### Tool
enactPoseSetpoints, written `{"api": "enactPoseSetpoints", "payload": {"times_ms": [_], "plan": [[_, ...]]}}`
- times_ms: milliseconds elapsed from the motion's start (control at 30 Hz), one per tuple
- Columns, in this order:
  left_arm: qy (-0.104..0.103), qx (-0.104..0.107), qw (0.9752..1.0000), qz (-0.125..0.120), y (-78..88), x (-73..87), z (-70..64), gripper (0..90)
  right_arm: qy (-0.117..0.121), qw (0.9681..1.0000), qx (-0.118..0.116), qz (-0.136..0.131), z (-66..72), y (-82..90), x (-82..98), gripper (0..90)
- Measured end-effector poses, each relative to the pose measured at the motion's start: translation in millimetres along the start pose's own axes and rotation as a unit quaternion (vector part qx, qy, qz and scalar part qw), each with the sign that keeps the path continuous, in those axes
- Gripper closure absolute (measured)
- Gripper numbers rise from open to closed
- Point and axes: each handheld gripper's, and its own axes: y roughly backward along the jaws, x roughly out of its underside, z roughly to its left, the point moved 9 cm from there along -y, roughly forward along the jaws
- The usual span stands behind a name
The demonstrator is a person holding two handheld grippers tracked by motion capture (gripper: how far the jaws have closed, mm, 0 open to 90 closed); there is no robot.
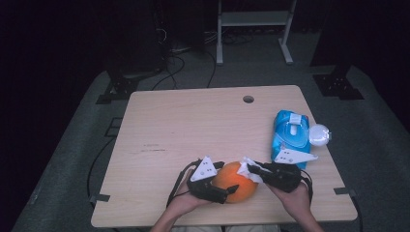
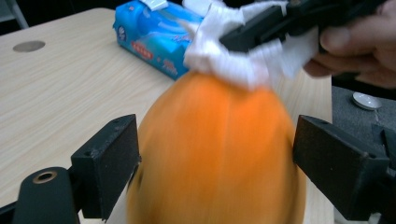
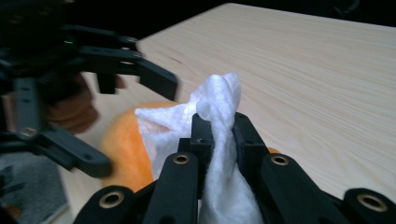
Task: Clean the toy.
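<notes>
**A dim lab recording bay, not a home**

A single pale wooden desk (image 1: pixel 193 125) with a cable hole (image 1: pixel 248 99) stands on grey carpet (image 1: pixel 372 145) in a darkened room. Black cables (image 1: pixel 169 67) trail across the floor toward dark equipment stands (image 1: pixel 121 87), and a white metal frame (image 1: pixel 254 29) stands behind. Tape tabs (image 1: pixel 99 197) mark the desk's edges, as in a test setup.

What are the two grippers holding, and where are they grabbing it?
The right gripper pinches a white wipe at its bunched middle. The left gripper straddles the orange ball at its sides; whether its pads press cannot be told.
</notes>
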Motion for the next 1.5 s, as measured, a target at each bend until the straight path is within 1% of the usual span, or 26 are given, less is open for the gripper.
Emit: {"api": "enactPoseSetpoints", "payload": {"times_ms": [67,100,167,233,267,300,367,433,500,533,600,667,733,767,800,867,900,933,967,1000,1067,1167,1267,1400,1433,1500], "plan": [[-0.017,-0.006,0.9998,0.008,0.3,1.6,-1.4,21.0,0.015,0.9998,-0.008,0.000,9.3,-2.5,-1.7,80.2],[-0.021,-0.005,0.9997,0.012,1.2,3.9,-1.2,25.4,0.026,0.9996,-0.003,0.003,10.0,-3.0,-1.8,80.3],[-0.019,-0.008,0.9996,0.017,2.9,7.4,1.5,31.2,0.022,0.9998,-0.004,0.004,7.1,-2.3,-1.0,80.3],[-0.021,-0.009,0.9995,0.022,4.9,9.6,4.3,34.1,0.015,0.9999,0.006,0.004,-1.2,-0.6,1.3,80.3],[-0.014,-0.008,0.9996,0.022,6.1,10.8,5.7,34.5,0.011,0.9998,0.012,0.004,-5.3,0.9,2.4,80.3],[-0.013,-0.007,0.9996,0.022,6.8,11.8,6.5,34.9,0.005,0.9999,0.015,0.005,-8.3,2.7,3.5,80.3],[-0.009,-0.006,0.9997,0.021,6.8,13.5,8.0,35.6,0.010,0.9998,0.018,0.004,-7.6,3.0,3.5,80.3],[-0.011,-0.006,0.9997,0.023,6.7,14.4,8.9,36.1,0.012,0.9999,0.010,0.001,-0.7,0.9,1.5,80.3],[-0.007,-0.002,0.9997,0.024,8.4,15.6,9.9,36.3,0.026,0.9997,-0.004,-0.001,10.7,-2.5,-0.3,80.3],[-0.007,-0.001,0.9997,0.025,9.8,16.7,11.2,36.4,0.031,0.9995,-0.004,0.002,12.3,-3.6,0.0,80.3],[0.004,0.000,0.9998,0.021,11.2,17.7,13.1,36.4,0.028,0.9996,0.002,0.004,7.2,-4.4,1.4,80.3],[0.005,-0.002,0.9997,0.022,12.0,18.1,15.2,36.2,0.021,0.9996,0.019,0.008,-4.9,-2.9,4.2,80.3],[0.009,0.001,0.9998,0.018,11.2,17.9,15.0,35.5,0.005,0.9998,0.019,0.007,-10.3,-1.2,6.6,80.3],[0.012,0.005,0.9998,0.018,10.8,17.1,14.1,33.6,0.007,0.9998,0.019,0.006,-8.9,-1.4,6.6,80.2],[0.016,0.008,0.9997,0.017,9.6,15.0,12.5,28.5,0.010,0.9998,0.017,0.006,-5.4,-2.5,6.1,80.2],[0.013,0.011,0.9997,0.018,6.7,11.6,10.2,20.6,0.017,0.9998,0.009,0.001,3.1,-5.9,3.3,80.2],[0.010,0.009,0.9997,0.019,5.2,11.3,9.0,20.5,0.026,0.9996,0.007,-0.001,5.5,-7.6,1.8,80.2],[0.008,0.007,0.9997,0.020,4.9,11.7,8.8,21.0,0.028,0.9996,0.007,-0.002,5.5,-8.6,0.9,80.2],[0.007,0.008,0.9998,0.020,5.5,12.7,8.5,24.6,0.026,0.9996,0.007,-0.002,4.0,-9.0,1.1,80.2],[0.001,0.006,0.9997,0.022,6.6,14.3,9.6,28.8,0.017,0.9998,0.005,-0.003,0.7,-8.9,1.9,80.2],[0.003,0.004,0.9997,0.024,8.6,15.1,12.6,34.0,0.002,1.0000,0.006,-0.001,-8.3,-7.1,5.5,80.3],[0.007,0.006,0.9997,0.023,11.5,17.1,14.8,35.1,-0.004,0.9999,0.016,0.004,-15.2,-5.6,10.2,80.2],[0.009,0.011,0.9997,0.022,12.6,19.2,15.3,35.1,-0.007,1.0000,0.004,-0.003,-8.9,-4.7,8.0,80.2],[0.008,0.016,0.9996,0.023,13.3,20.6,14.8,36.2,0.008,0.9998,-0.014,-0.011,5.3,-5.1,2.7,80.2],[0.009,0.018,0.9995,0.022,13.6,21.2,14.6,36.3,0.010,0.9998,-0.013,-0.010,4.2,-6.3,3.8,80.2],[0.007,0.019,0.9995,0.023,14.2,21.6,15.2,36.4,-0.003,1.0000,-0.008,-0.004,-3.3,-8.1,8.5,80.2]]}}
